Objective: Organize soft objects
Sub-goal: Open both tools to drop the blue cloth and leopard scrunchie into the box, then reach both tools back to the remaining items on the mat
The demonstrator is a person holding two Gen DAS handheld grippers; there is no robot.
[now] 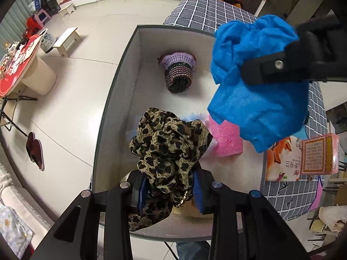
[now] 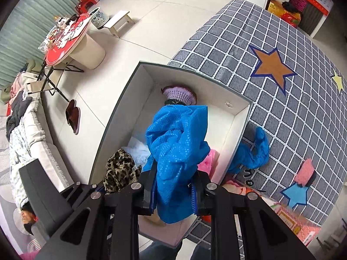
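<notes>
My left gripper (image 1: 171, 192) is shut on a leopard-print scarf (image 1: 169, 143) and holds it above the near end of a white open box (image 1: 173, 32). My right gripper (image 2: 173, 192) is shut on a crumpled blue cloth (image 2: 175, 147), also held over the box (image 2: 236, 108); it shows at the upper right of the left wrist view (image 1: 258, 82). In the box lie a purple knitted hat (image 1: 179, 73), a pink sponge (image 1: 225, 138) and something white and fluffy (image 2: 138, 149). The scarf also shows in the right wrist view (image 2: 121, 171).
The box rests on a grey checked cloth with star patches (image 2: 282, 86). A second blue cloth (image 2: 251, 153) lies outside the box's right wall. A tissue pack (image 1: 282, 160) and a pink box (image 1: 318, 153) lie to the right. Slippers (image 1: 34, 149), stools and a red table (image 1: 19, 60) stand on the floor at left.
</notes>
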